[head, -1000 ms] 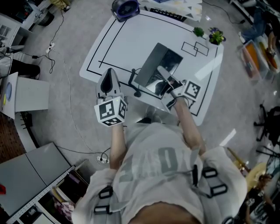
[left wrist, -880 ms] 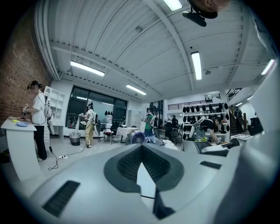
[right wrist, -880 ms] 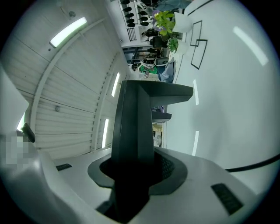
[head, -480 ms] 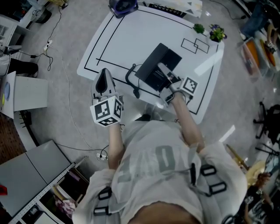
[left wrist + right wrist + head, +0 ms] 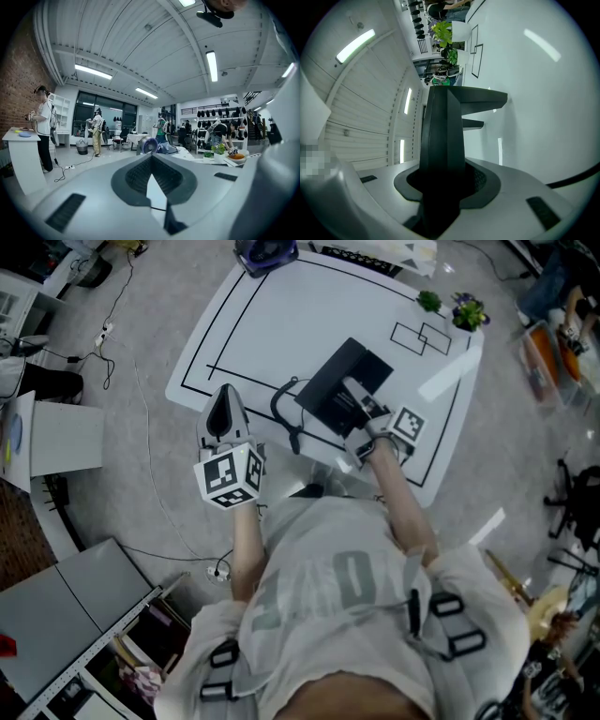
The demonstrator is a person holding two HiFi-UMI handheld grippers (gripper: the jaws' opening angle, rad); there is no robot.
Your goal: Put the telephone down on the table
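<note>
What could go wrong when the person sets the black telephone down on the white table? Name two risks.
1. The right gripper clamps the telephone by one side only, so it might pivot or slip as it meets the table.
2. The cord loops by the table's near edge, where it could snag or pull the telephone askew.

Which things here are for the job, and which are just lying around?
For the job:
- flat black telephone with its black cord
- right gripper, closed on the telephone
- white table with black lines

Just lying about:
- small green potted plants at the table's corner
- round purple object at the far edge
- left gripper, holding nothing
</note>
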